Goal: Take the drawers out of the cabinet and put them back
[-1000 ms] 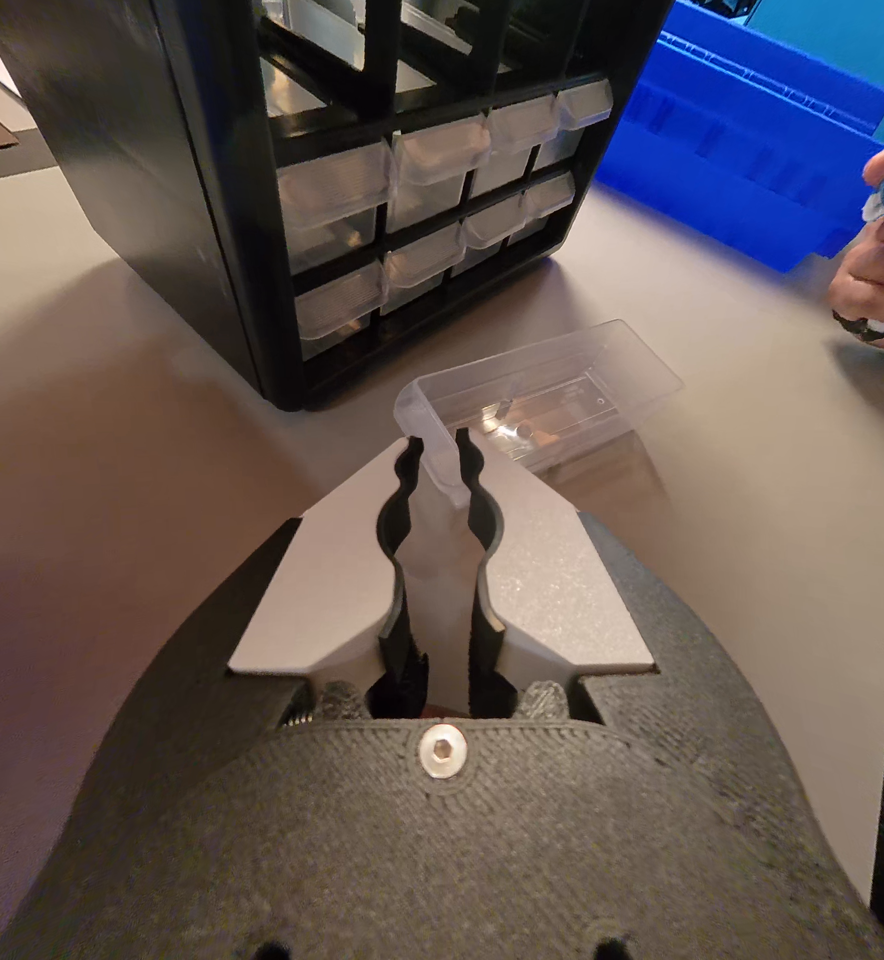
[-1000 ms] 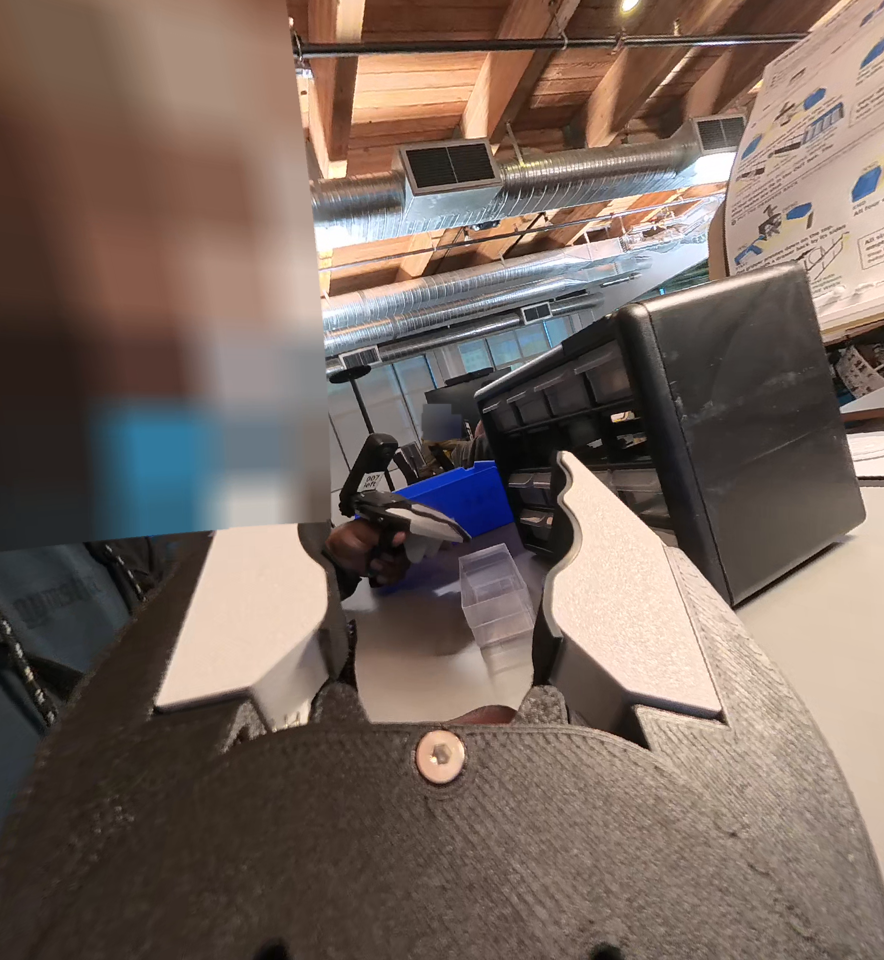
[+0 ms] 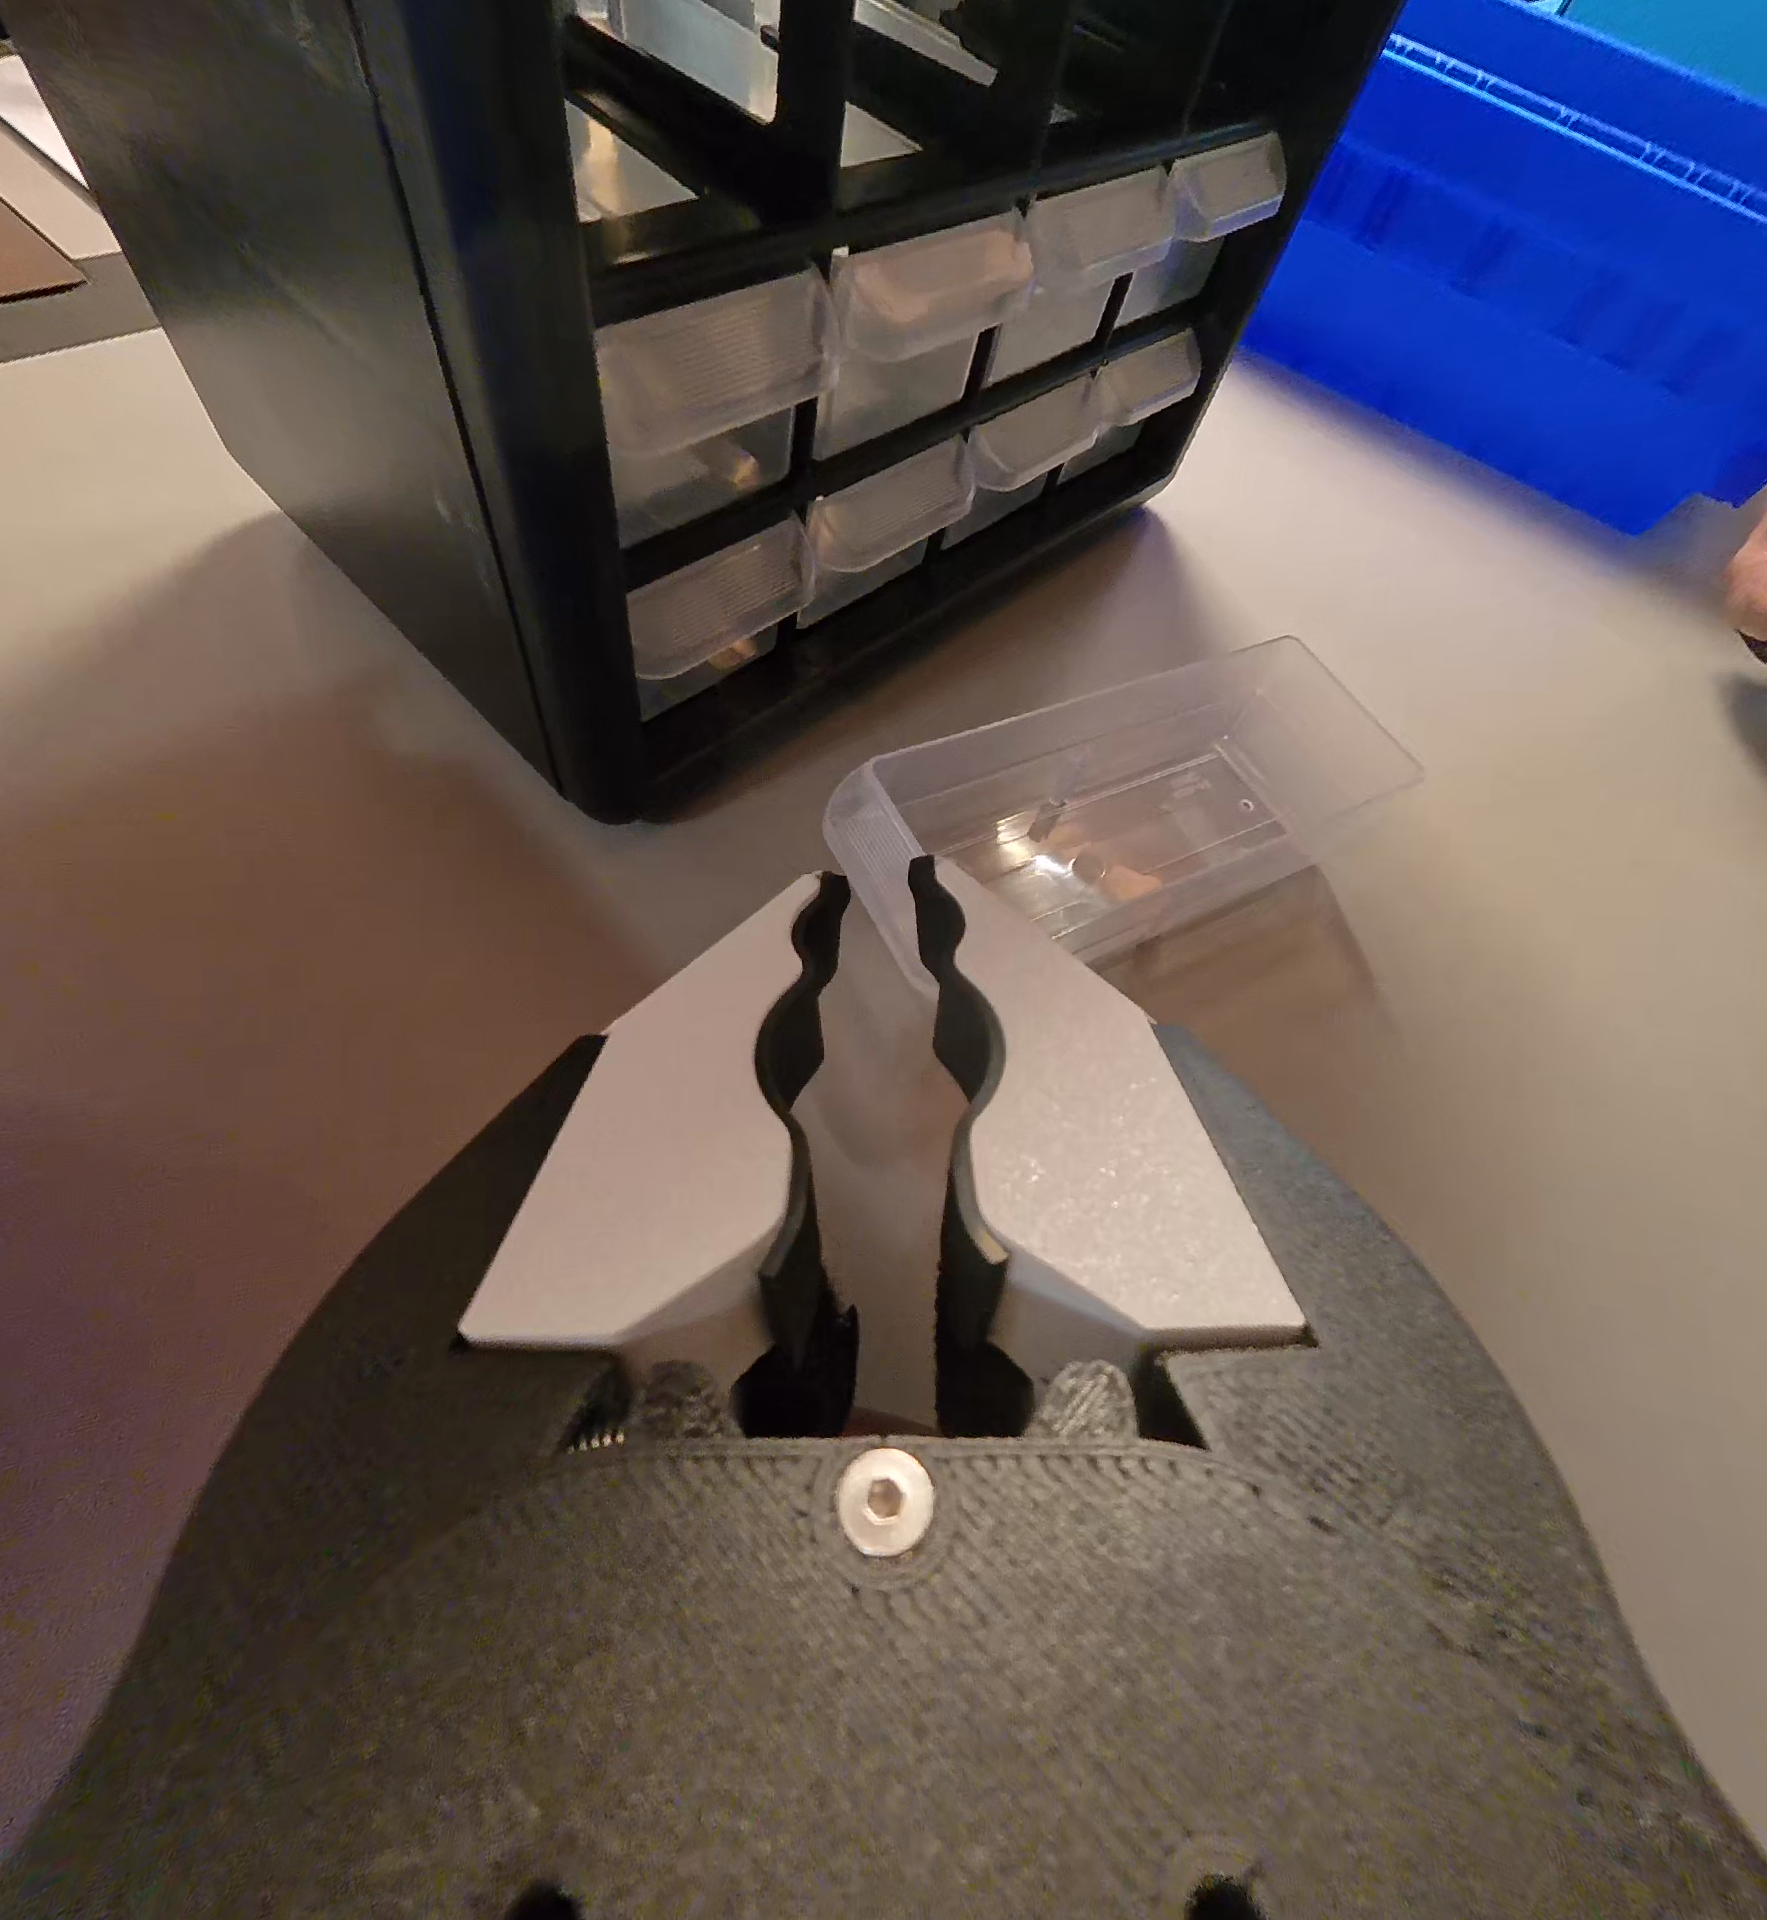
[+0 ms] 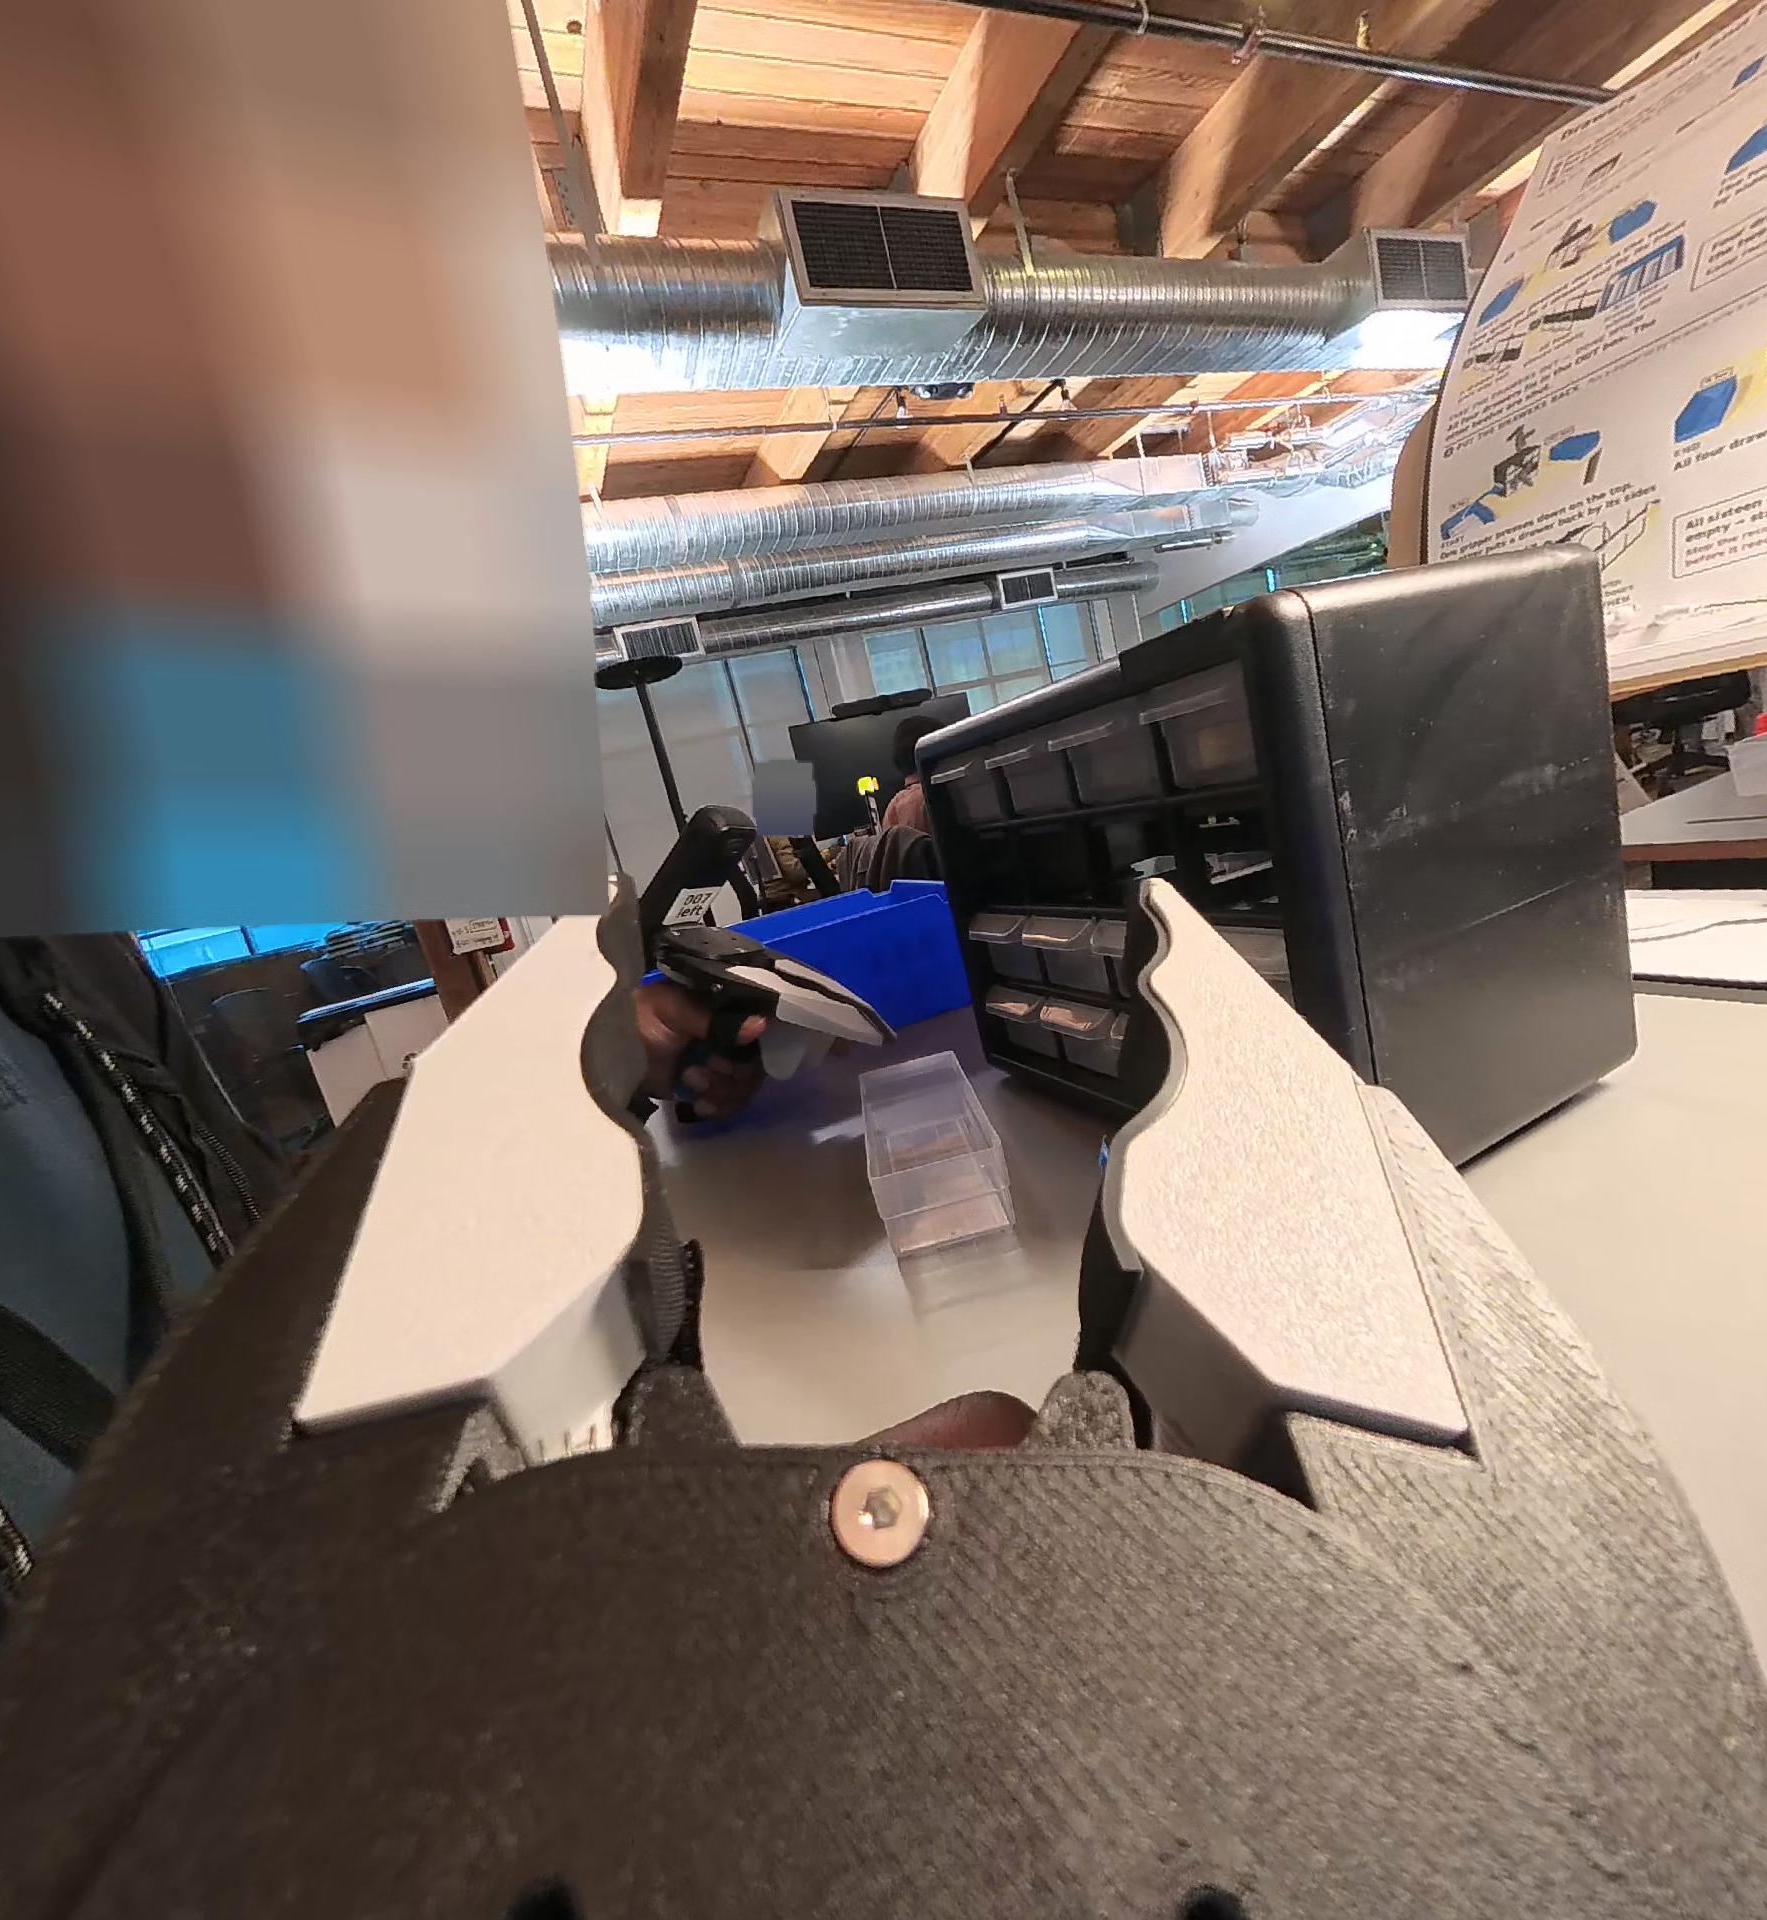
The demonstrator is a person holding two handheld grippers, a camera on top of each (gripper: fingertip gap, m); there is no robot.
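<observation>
We judged the clear drawer (image 3: 1118,821) light, rigid and slippery; left tongs (image 3: 879,883) pinched its front lip, right tongs (image 4: 879,997) spread.

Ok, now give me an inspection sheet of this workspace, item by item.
Surface: grey table, smooth and bare apart from the job's things.
Job's things: black cabinet, clear drawers in its lower rows, several upper slots open; one clear drawer out on the table in front of it, small brownish bits inside.
Clutter: blue bin behind the cabinet.
Grippers: left gripper nearly closed, with the drawer's front lip between its fingertips; right gripper wide open, holding nothing.
Cables: nothing seen.
Surroundings: instruction board behind the cabinet, metal ducts under a wooden ceiling, people farther off.
</observation>
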